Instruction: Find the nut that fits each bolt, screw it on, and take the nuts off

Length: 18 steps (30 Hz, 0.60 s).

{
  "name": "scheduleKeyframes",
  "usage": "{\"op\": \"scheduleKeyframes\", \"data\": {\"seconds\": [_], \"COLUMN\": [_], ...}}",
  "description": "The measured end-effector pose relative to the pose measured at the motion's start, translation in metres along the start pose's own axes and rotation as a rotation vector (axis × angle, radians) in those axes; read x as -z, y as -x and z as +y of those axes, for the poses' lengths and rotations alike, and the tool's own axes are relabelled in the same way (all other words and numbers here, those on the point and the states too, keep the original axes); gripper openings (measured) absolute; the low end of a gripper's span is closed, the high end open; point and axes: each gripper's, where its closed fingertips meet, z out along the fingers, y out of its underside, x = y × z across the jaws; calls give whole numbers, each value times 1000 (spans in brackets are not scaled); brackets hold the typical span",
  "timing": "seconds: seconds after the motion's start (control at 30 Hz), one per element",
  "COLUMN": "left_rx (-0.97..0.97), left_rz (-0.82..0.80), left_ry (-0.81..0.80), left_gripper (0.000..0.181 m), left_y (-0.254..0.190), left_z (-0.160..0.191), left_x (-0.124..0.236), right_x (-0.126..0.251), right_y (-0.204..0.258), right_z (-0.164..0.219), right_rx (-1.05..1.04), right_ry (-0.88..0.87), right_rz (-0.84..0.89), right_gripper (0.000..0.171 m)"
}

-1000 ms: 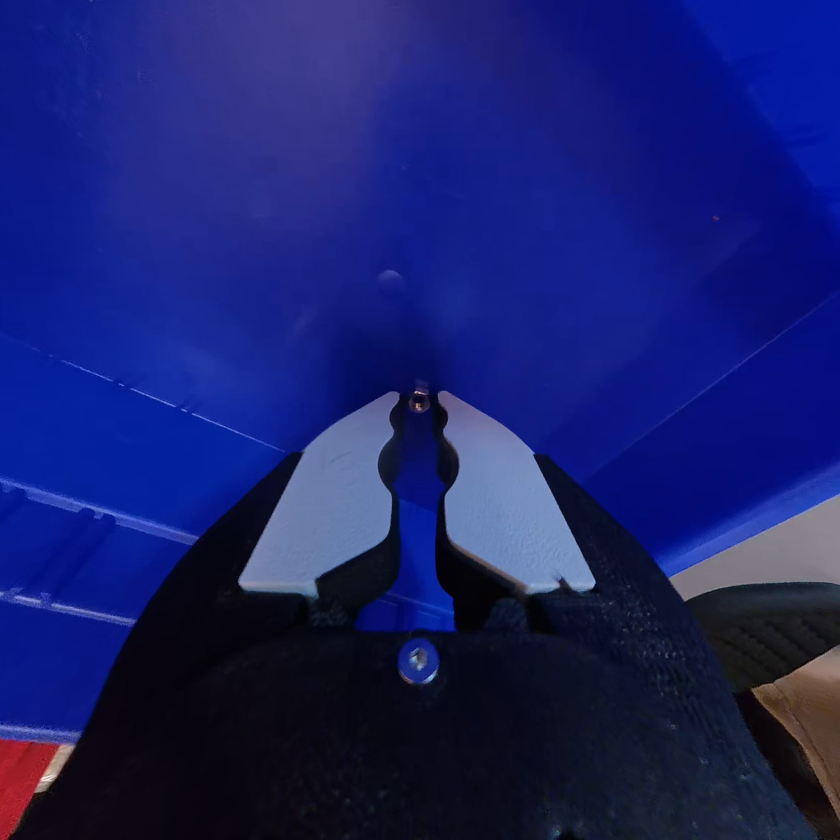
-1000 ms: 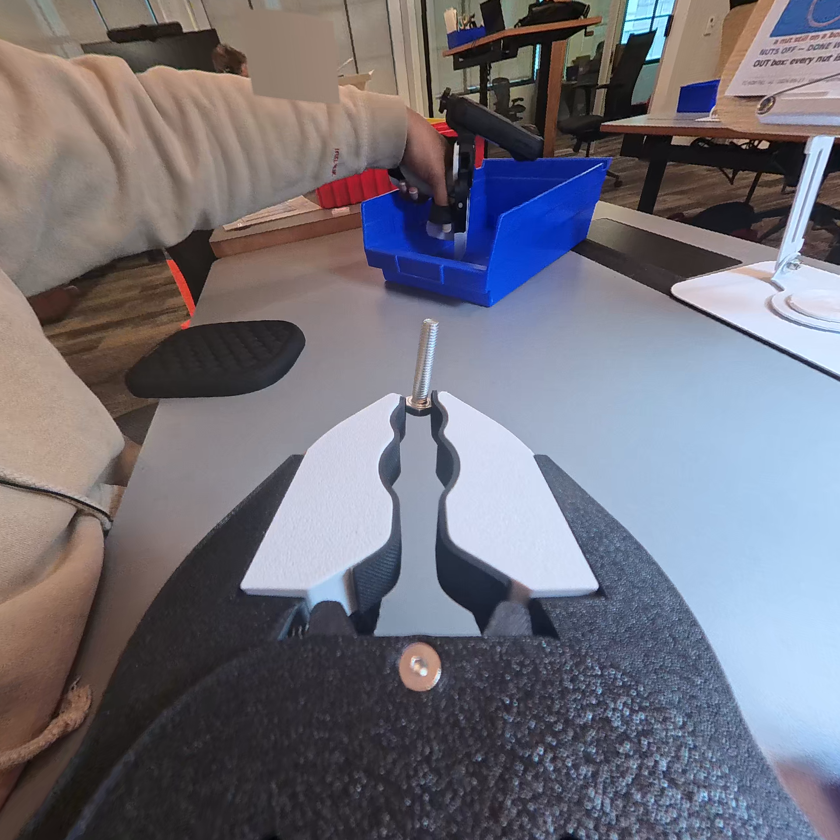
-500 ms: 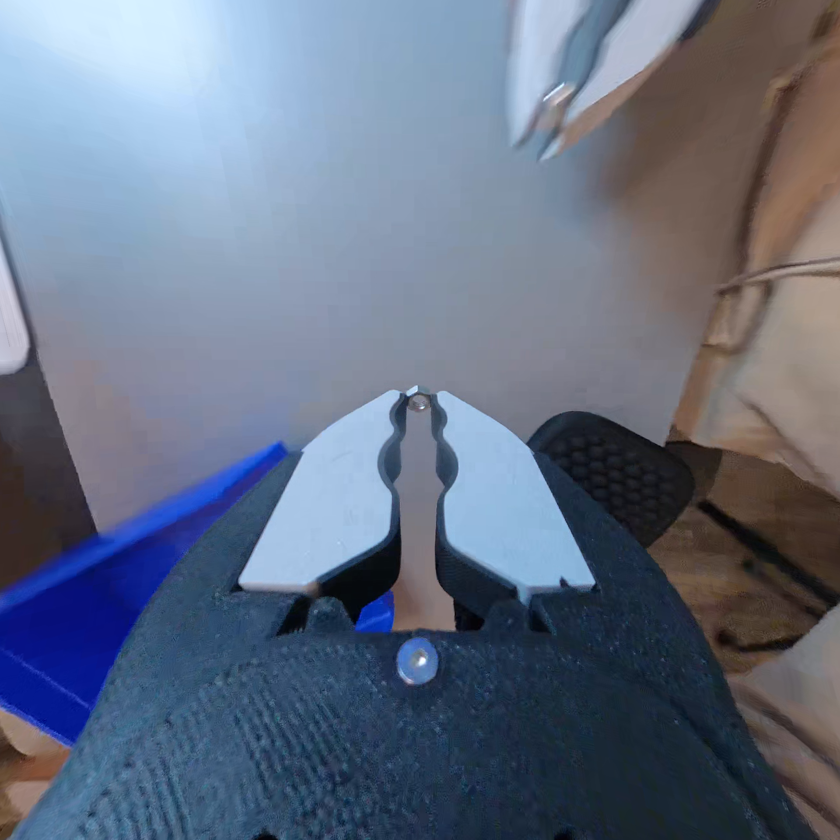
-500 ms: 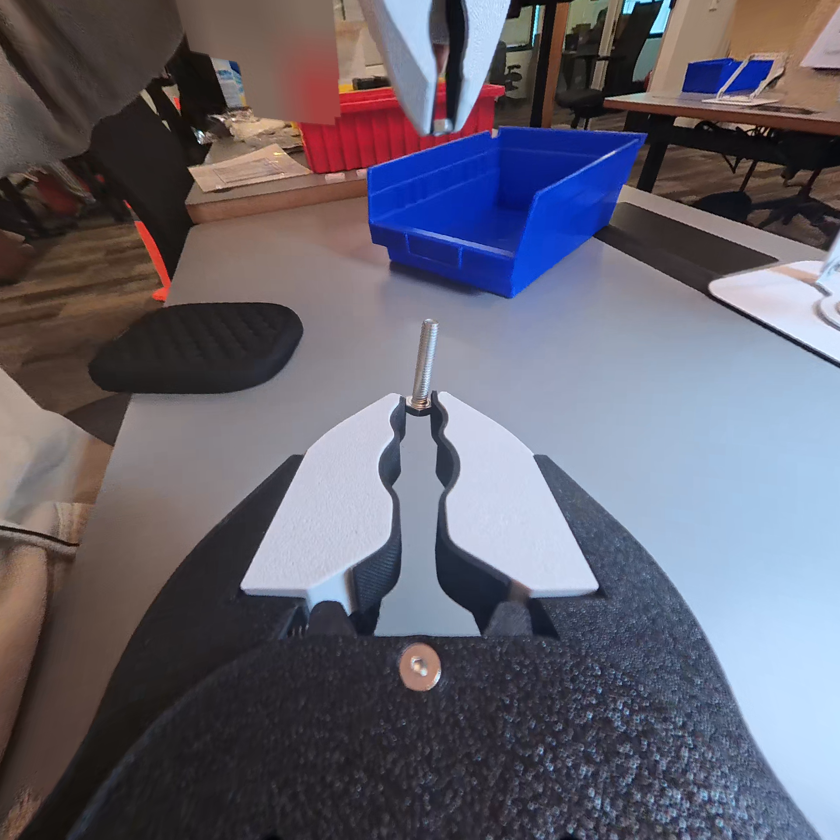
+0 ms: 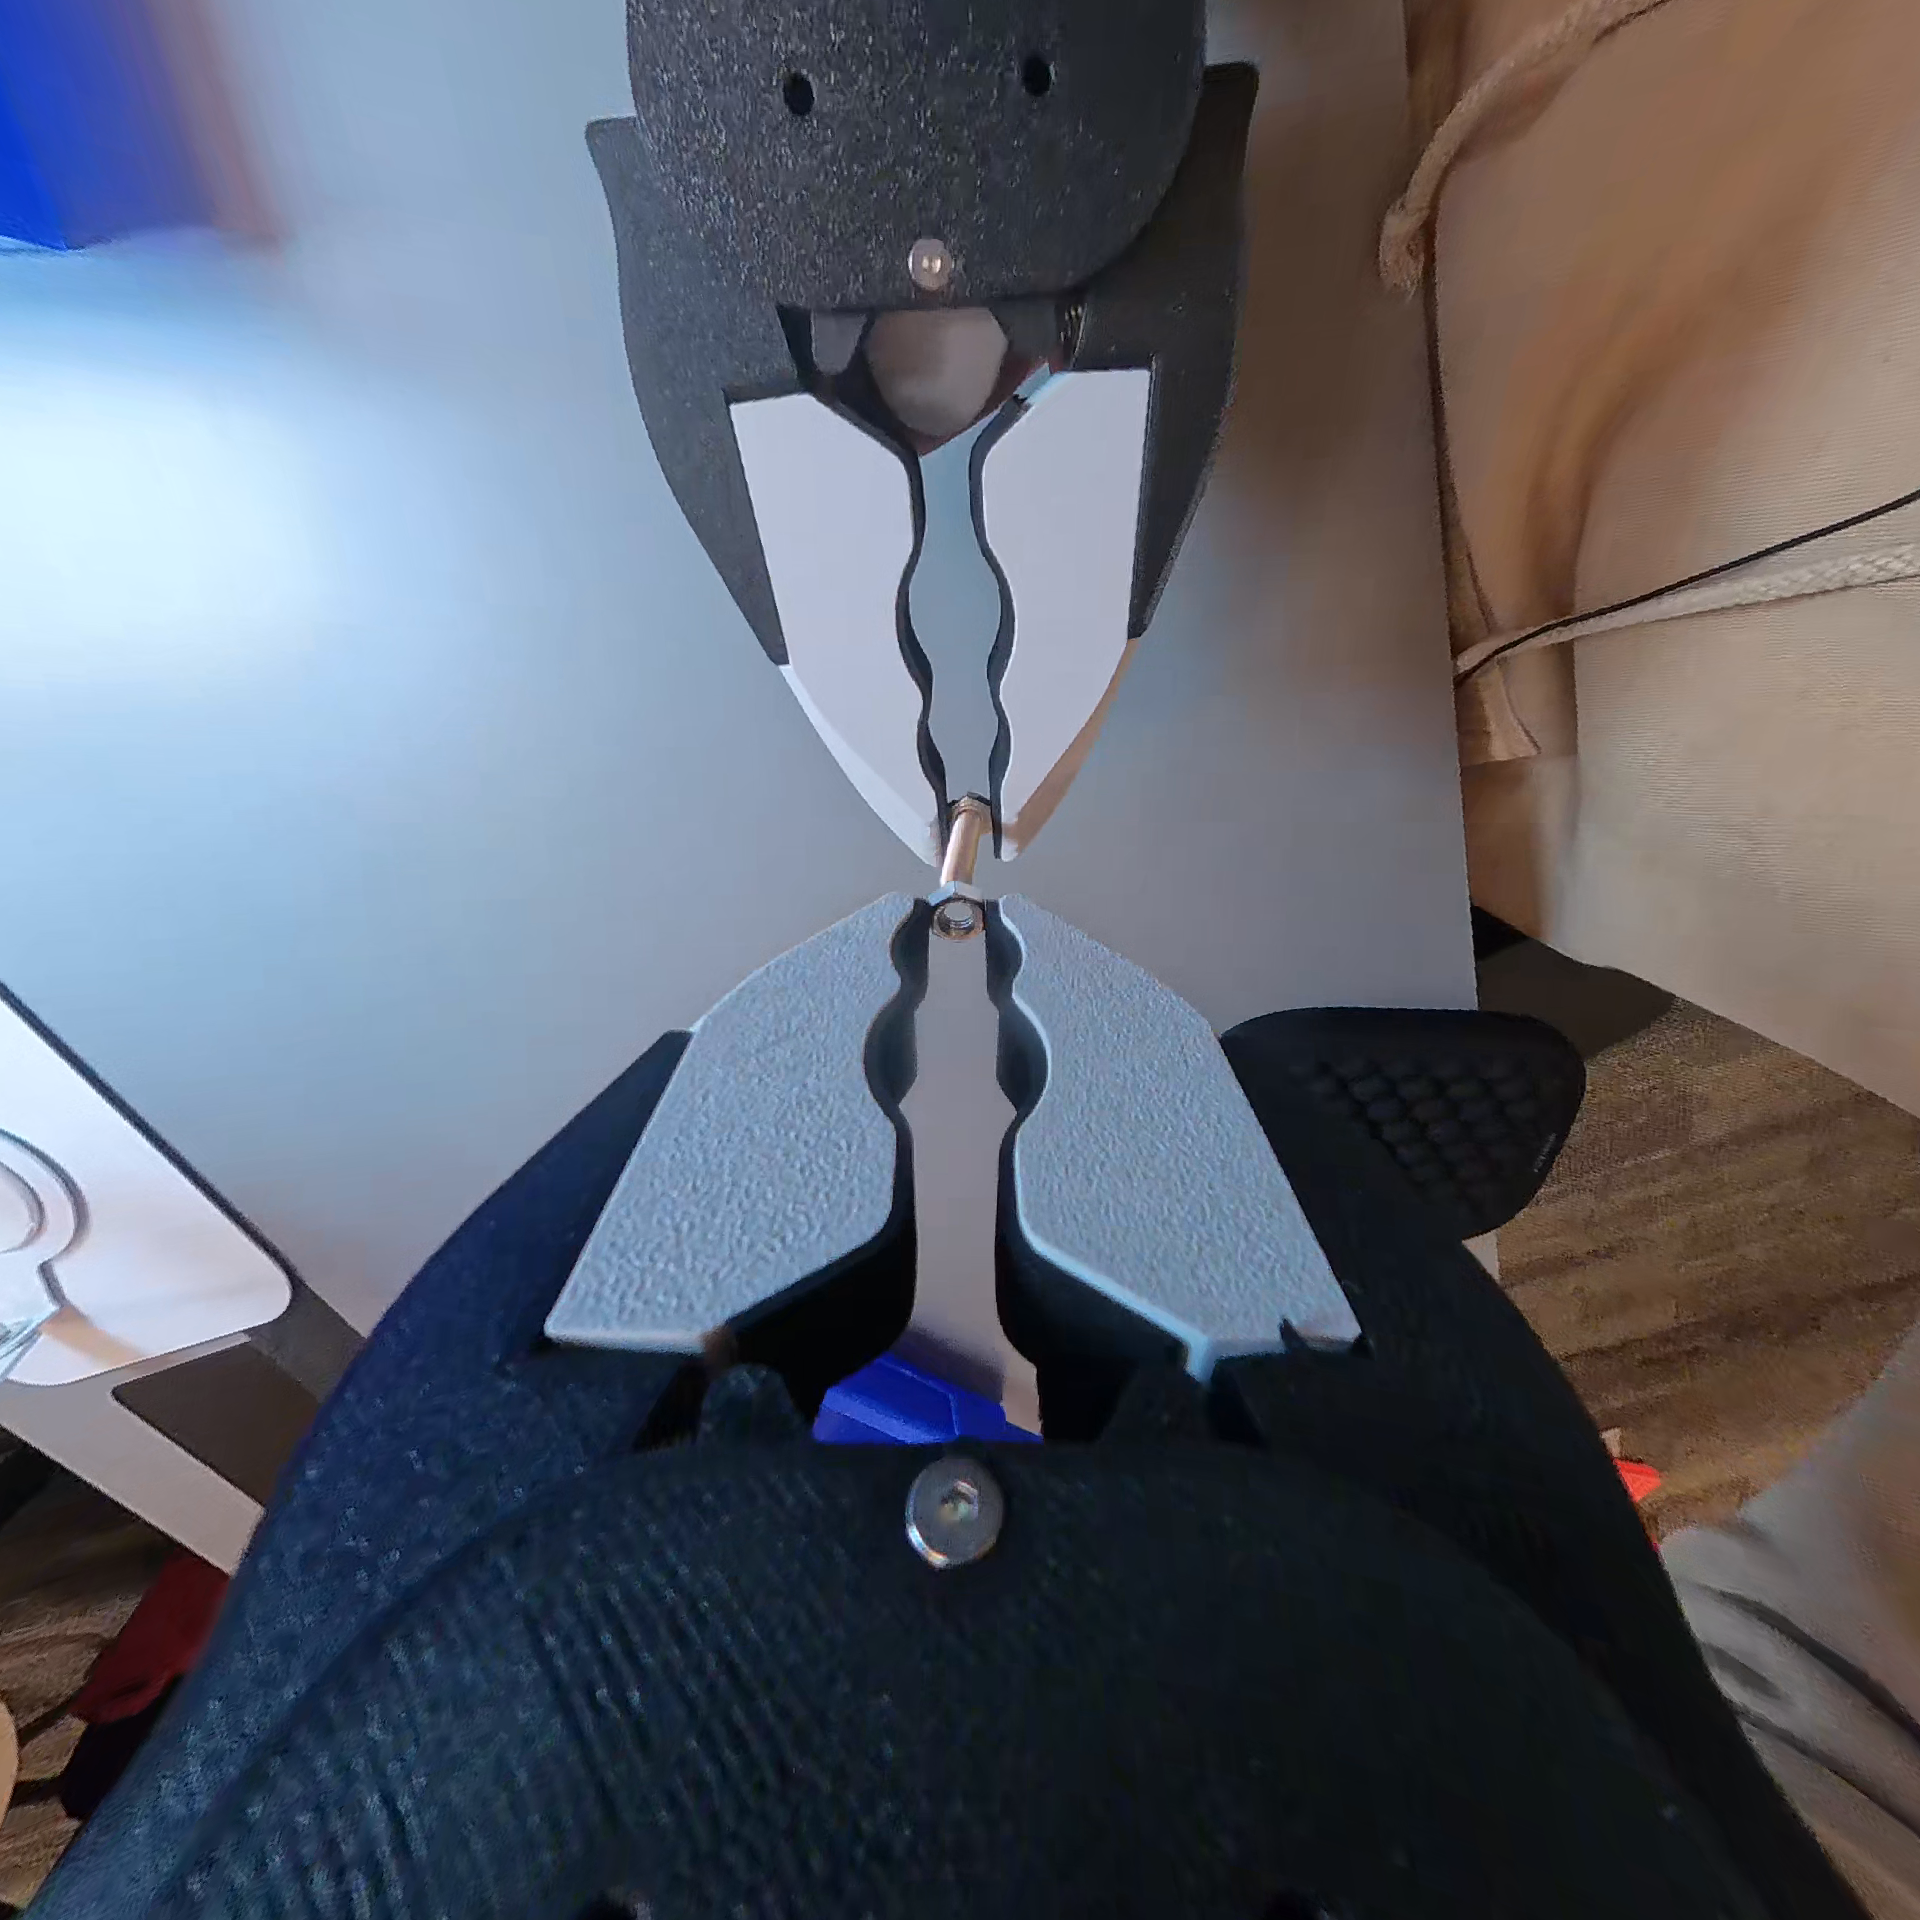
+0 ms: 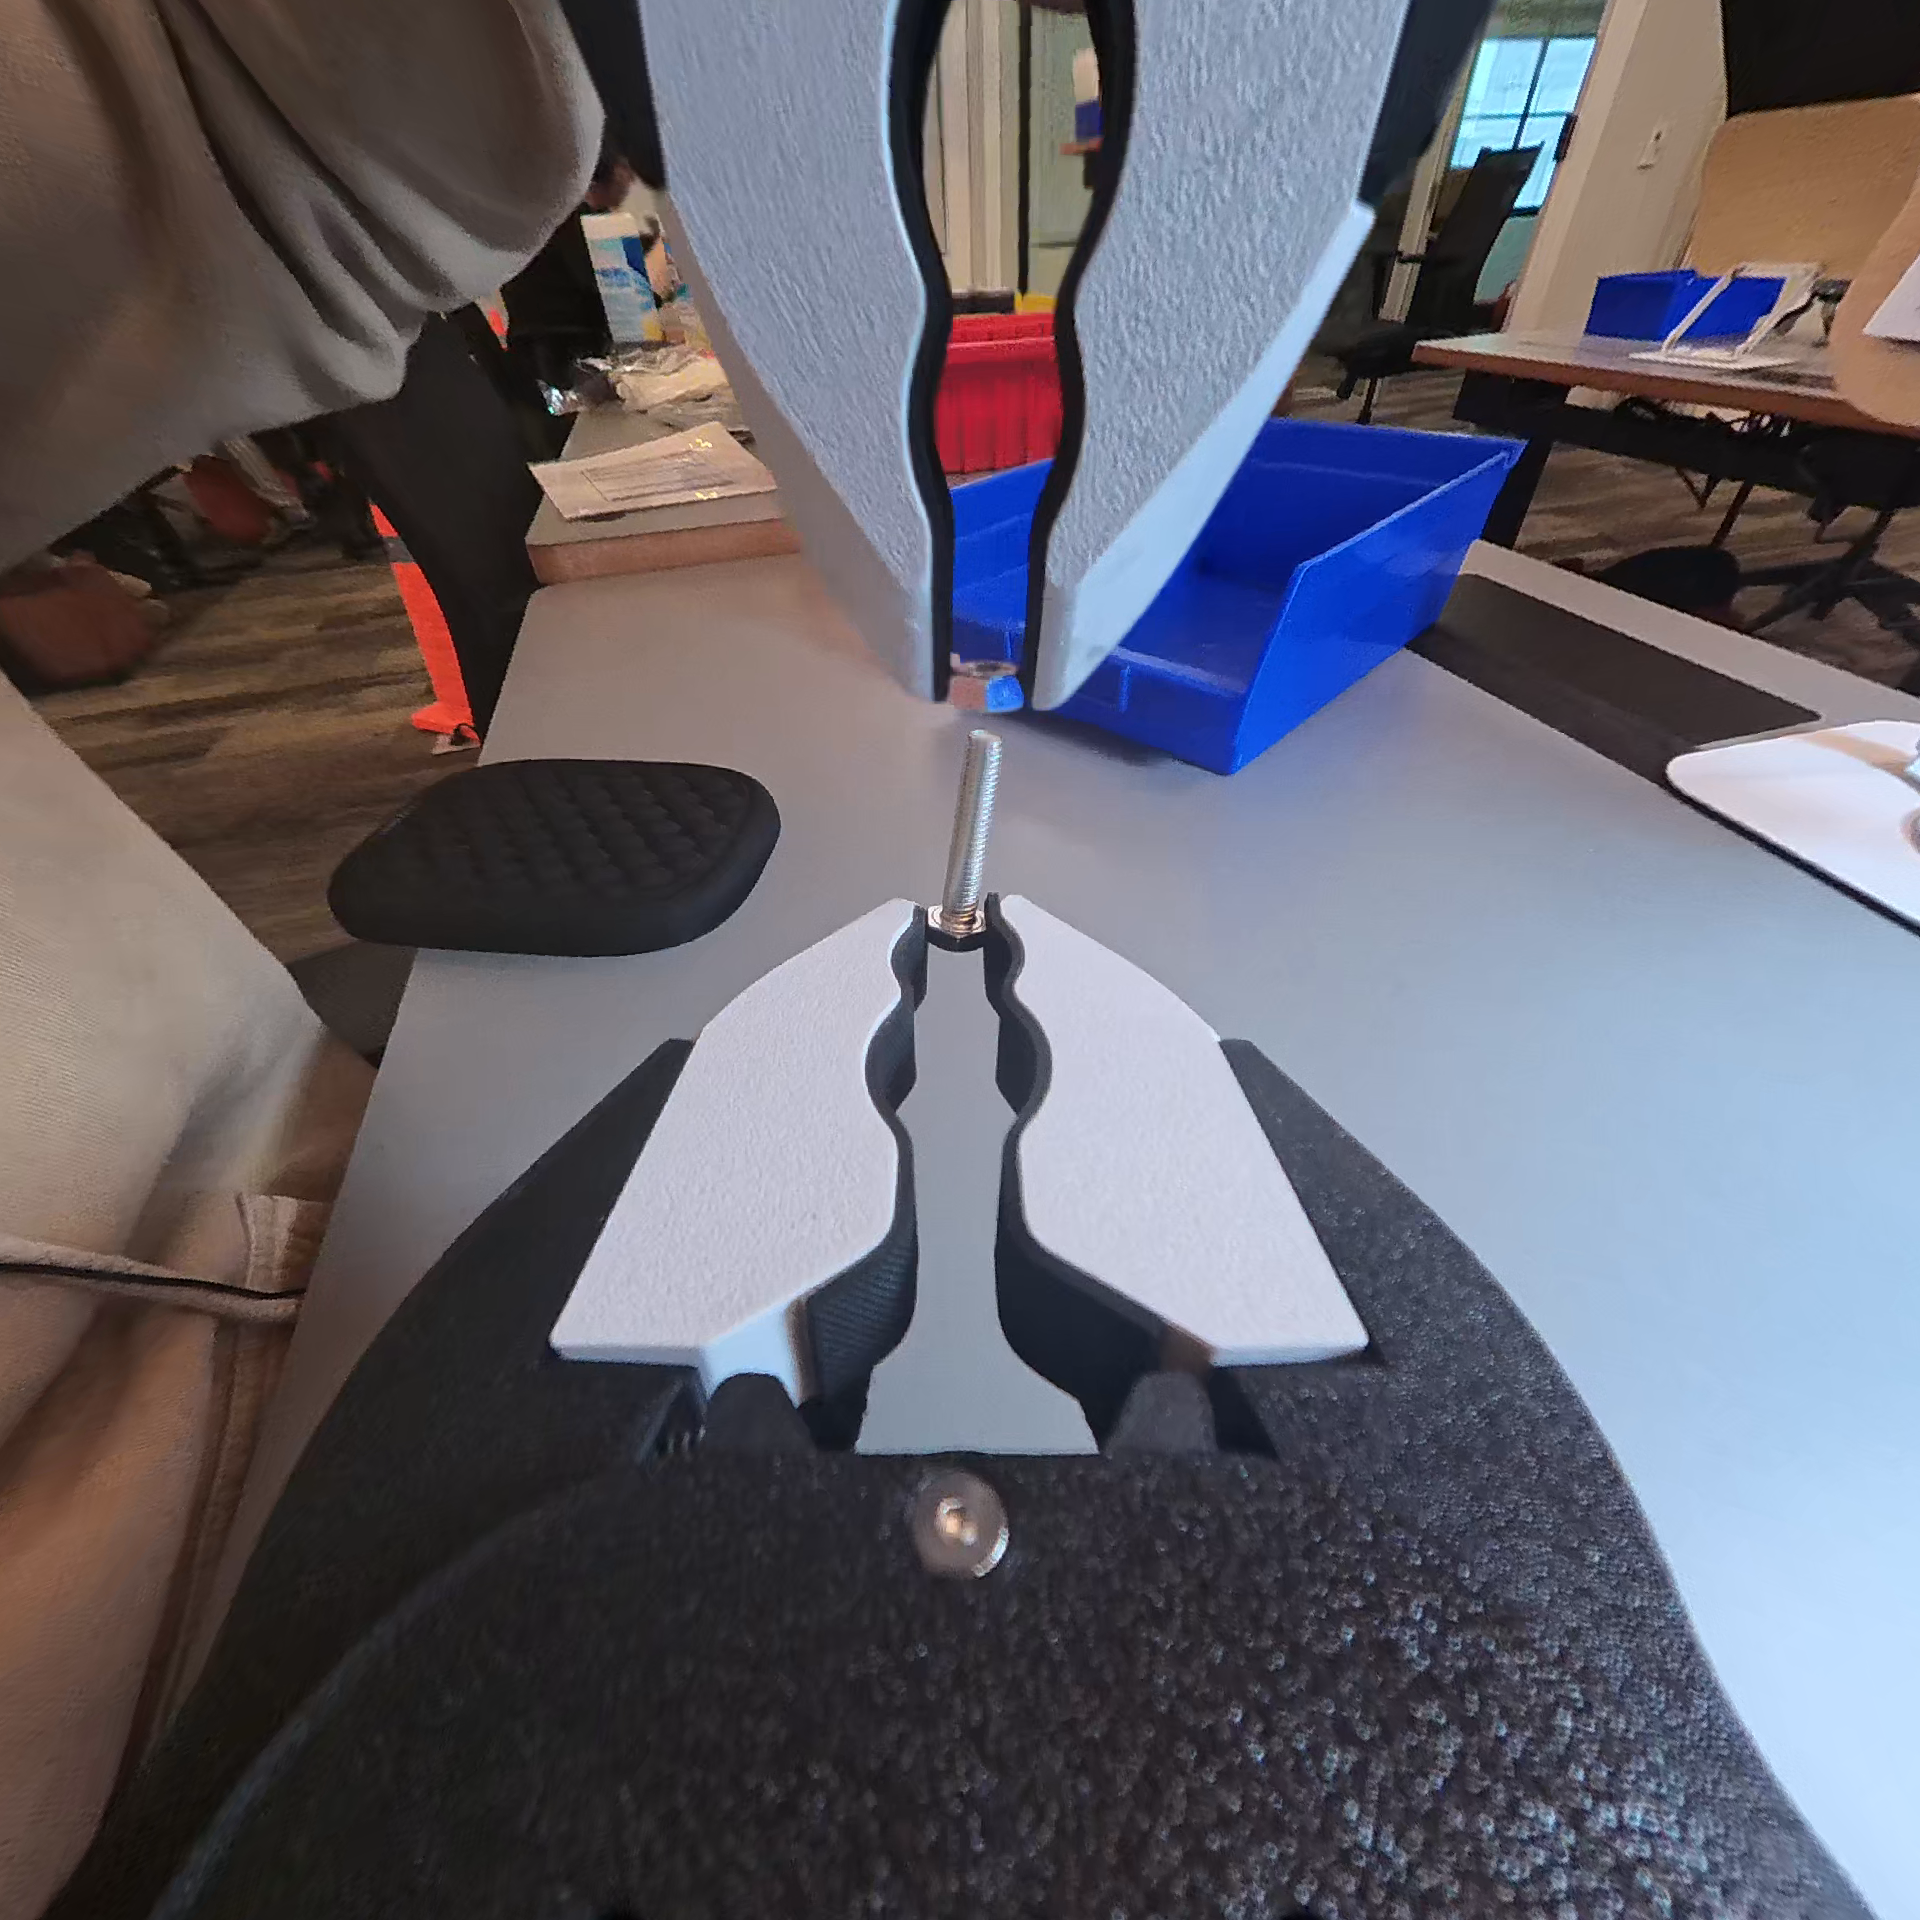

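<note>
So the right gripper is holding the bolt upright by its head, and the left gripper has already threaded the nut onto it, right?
Not quite: the nut is not on yet. The right wrist view shows it pinched in the left gripper just above the bolt, with a gap between them. The right gripper does hold the bolt upright by its head.

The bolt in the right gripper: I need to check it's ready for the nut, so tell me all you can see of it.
The bolt is slim, silvery metal, threaded along its shaft. The right gripper clamps its head end, so it stands upright above the grey table. Its free tip is bare; the nut, held in the left gripper, hangs just above, not touching.
</note>
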Motion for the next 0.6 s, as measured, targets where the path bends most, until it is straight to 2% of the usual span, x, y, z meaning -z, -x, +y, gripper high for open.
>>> {"op": "scheduleKeyframes", "data": {"seconds": [0.6], "left_rx": [4], "left_rz": [74], "left_ry": [-25], "left_gripper": [11], "left_y": [-5], "left_z": [-1], "left_x": [-6], "right_x": [-1], "right_y": [2], "right_z": [-2], "right_rx": [85], "right_ry": [-58], "right_rz": [17], "right_gripper": [10]}}
